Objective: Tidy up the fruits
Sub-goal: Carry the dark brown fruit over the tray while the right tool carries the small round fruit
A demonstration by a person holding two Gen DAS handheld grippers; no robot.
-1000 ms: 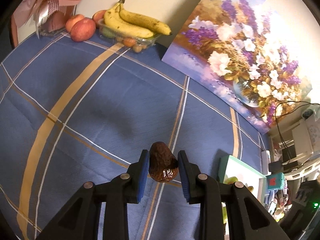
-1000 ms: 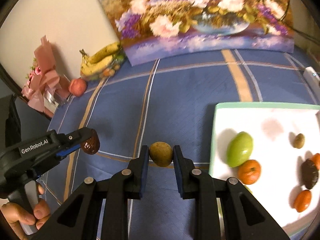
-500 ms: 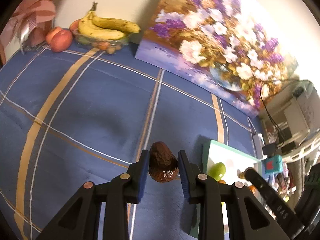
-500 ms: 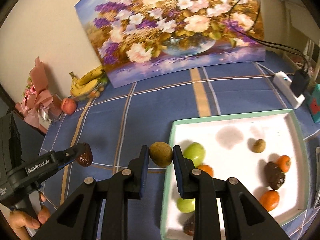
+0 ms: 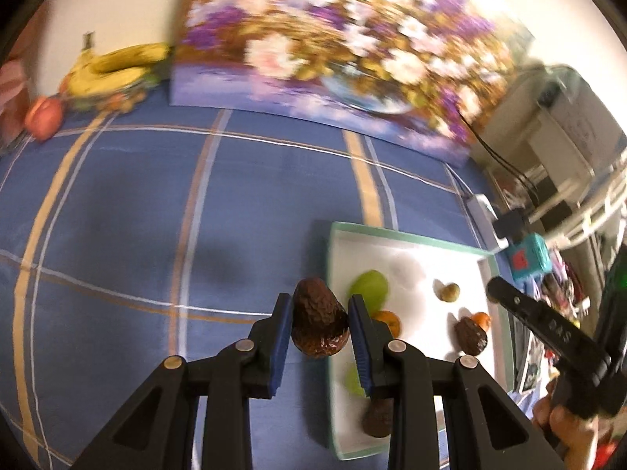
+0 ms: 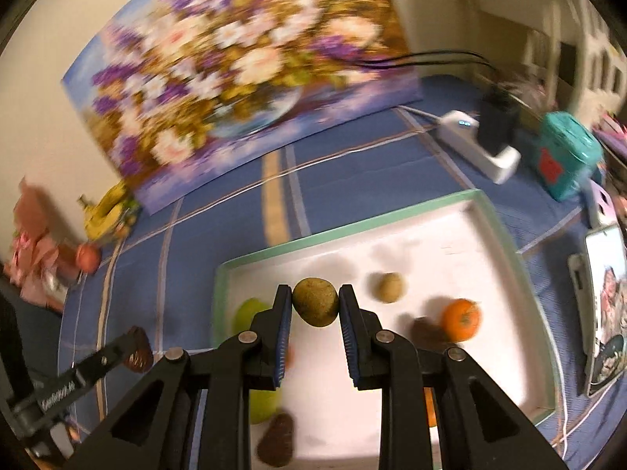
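Left wrist view. Your left gripper is clamped on a dark brown avocado, wrinkled, narrow end pointing away, held above the blue plaid cloth just beside the near-left edge of the mint-rimmed white tray. In the tray: a green fruit, a small brownish kiwi, a second dark avocado, an orange fruit. Far left by the wall: bananas, a red apple. A flower painting leans behind.

Right wrist view. Your right gripper is closed on a brown-green kiwi, held over the tray's near-left part. Beyond it lie another kiwi and a tangerine. Your left gripper shows at lower left with its avocado, outside the tray.
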